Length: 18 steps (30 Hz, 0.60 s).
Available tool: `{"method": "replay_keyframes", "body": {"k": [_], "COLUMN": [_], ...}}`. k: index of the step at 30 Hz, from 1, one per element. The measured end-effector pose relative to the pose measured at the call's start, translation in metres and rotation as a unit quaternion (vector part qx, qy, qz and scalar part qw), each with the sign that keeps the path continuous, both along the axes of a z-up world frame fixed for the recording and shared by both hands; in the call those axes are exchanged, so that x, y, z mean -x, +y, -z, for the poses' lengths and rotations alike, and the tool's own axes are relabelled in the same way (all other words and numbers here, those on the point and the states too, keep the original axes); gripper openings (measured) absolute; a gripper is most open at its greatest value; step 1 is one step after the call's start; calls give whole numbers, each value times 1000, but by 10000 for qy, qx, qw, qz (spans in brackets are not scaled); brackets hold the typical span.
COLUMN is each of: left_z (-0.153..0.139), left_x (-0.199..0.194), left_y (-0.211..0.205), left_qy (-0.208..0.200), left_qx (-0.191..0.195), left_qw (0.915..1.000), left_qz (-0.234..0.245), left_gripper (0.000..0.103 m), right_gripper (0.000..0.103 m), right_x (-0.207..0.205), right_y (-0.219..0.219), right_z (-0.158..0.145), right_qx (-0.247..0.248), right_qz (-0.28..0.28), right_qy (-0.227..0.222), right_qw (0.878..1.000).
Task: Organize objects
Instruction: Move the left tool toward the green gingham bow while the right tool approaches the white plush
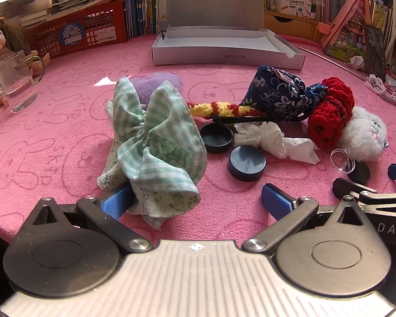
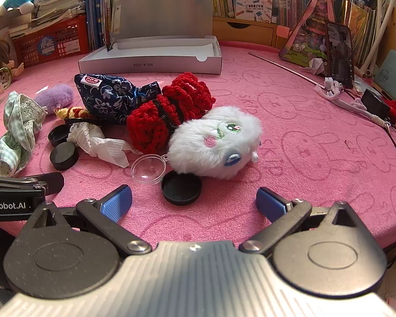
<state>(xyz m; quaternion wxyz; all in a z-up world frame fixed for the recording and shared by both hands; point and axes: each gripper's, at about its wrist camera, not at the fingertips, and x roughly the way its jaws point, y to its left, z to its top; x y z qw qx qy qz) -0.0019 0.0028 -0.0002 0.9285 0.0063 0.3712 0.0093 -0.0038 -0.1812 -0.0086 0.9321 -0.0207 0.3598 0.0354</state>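
A pile lies on the pink cloth: a green checked cloth (image 1: 155,142), a purple fluffy piece (image 1: 155,82), a blue floral pouch (image 1: 279,95), red crochet (image 1: 330,116), a white plush (image 2: 219,142), crumpled tissue (image 1: 274,140), black lids (image 1: 246,163) and a clear half-dome (image 2: 148,169). An open grey box (image 1: 224,52) stands behind them. My left gripper (image 1: 198,200) is open, its left finger touching the checked cloth. My right gripper (image 2: 194,202) is open, just in front of a black lid (image 2: 181,188) and the plush.
A glass mug (image 1: 17,84) and a doll (image 1: 0,50) stand at the left. A red crate (image 1: 76,34), books and a wooden drawer unit line the back. A phone (image 2: 339,52), a metal rod (image 2: 282,68) and cords lie at the right.
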Motion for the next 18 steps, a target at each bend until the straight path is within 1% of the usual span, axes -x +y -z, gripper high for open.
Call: {"method": "replay_keyframes", "body": {"k": [10,18], "left_z": [0,2], "left_x": [0,2], "left_y": [0,-1], "left_qy": [-18,-133], "left_qx": [-1,-7], "left_qw": [10000,9999], "left_qz": [-10,-11], "left_gripper": [103,103], "right_gripper": [103,103], "right_x": [0,0], "right_y": [0,0], "right_z": [0,-1], "right_qx": [0,-10], "right_qz": [6,11], "right_qy": [-4,8], "right_qw": [10000,10000]}}
